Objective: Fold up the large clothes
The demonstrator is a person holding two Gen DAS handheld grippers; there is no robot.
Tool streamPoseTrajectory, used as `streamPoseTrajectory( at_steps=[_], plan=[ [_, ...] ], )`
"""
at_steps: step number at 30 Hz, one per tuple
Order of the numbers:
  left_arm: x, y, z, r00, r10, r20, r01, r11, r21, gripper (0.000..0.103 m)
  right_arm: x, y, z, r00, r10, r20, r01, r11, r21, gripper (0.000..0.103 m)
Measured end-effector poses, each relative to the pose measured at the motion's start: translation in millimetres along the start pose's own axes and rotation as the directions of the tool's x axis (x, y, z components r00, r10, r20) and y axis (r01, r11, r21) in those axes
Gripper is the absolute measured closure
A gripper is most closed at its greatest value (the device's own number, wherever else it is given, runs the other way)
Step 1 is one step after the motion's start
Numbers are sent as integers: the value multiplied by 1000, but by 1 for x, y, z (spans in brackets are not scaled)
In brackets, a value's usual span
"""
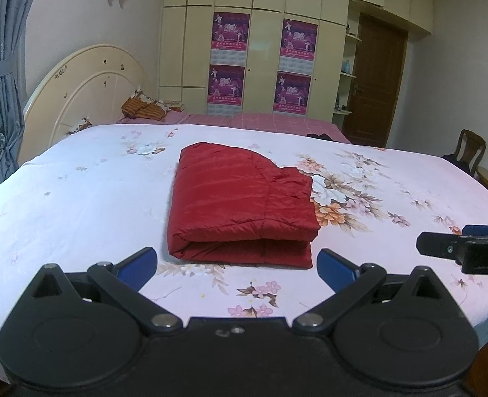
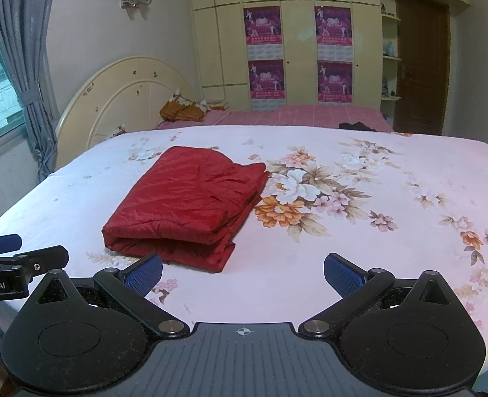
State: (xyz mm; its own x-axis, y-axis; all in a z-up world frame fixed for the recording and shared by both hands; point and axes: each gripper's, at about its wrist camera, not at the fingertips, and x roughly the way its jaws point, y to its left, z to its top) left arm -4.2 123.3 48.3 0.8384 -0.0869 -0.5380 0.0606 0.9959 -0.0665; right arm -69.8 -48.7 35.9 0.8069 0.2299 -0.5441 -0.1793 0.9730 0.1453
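A: Closest: left gripper (image 1: 237, 266) and right gripper (image 2: 243, 273), both wide open, holding nothing.

B: Just past them: red jacket (image 1: 240, 205), folded, on the flowery bed (image 1: 78, 198). Looks done. Pat flat, gently.

My left hand-held gripper (image 1: 237, 266) is spread wide, its two blue-padded fingers (image 1: 138, 268) angled apart with nothing between them. My right hand-held gripper (image 2: 243, 273) is spread just as wide, its blue pads (image 2: 345, 278) splayed outward and bare. I hold the two side by side at about the same height, both pointing forward: the tip of the right one shows at the right edge of my left wrist view, and the left one's tip at the left edge of my right wrist view. Neither touches anything.
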Motion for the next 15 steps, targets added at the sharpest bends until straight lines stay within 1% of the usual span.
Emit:
streamPoseTrajectory(
  at_steps=[15],
  plan=[
    [1, 0, 4, 1000, -6, 4, 6, 1000, 12, 0, 1, -4, 2, 1000, 1, -1, -1, 1000, 0, 0]
  ],
)
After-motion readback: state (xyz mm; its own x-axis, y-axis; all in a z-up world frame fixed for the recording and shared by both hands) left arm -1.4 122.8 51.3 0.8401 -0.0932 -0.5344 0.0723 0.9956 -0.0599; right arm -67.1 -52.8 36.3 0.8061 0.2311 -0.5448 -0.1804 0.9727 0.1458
